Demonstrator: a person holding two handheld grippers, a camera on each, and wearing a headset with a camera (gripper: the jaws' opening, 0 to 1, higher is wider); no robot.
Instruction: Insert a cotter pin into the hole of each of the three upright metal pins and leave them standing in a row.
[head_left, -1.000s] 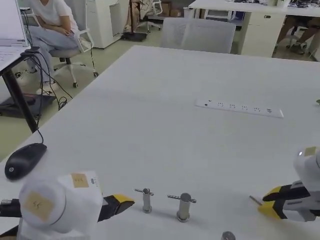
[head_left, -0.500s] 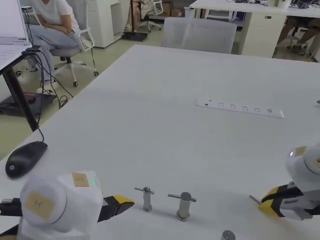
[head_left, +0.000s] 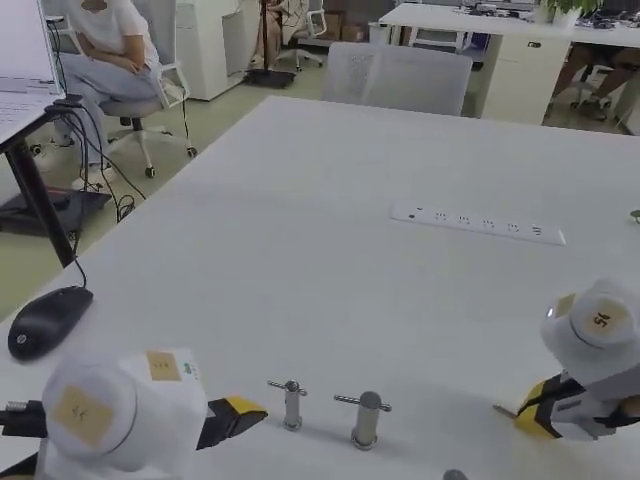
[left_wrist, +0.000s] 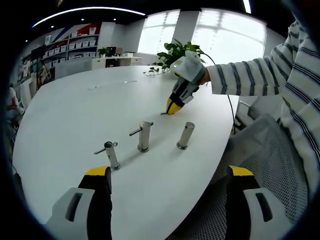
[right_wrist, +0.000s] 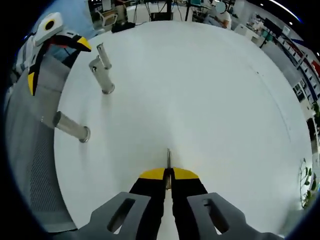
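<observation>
One white table (head_left: 330, 250) carried the work, with two grippers over it. The left gripper (left_wrist: 170, 172) had its jaws spread wide and held nothing, near the left end of the row. The right gripper (right_wrist: 168, 174) had its jaws pressed together on one cotter pin (right_wrist: 168, 156), low over the table past the right end. Three metal pins (left_wrist: 144, 136) stood upright in a row. Two carried a cotter pin through the hole, and the third pin (left_wrist: 186, 135) had none. The left gripper view gave all three whole, while the head view cut the third at its bottom edge.
</observation>
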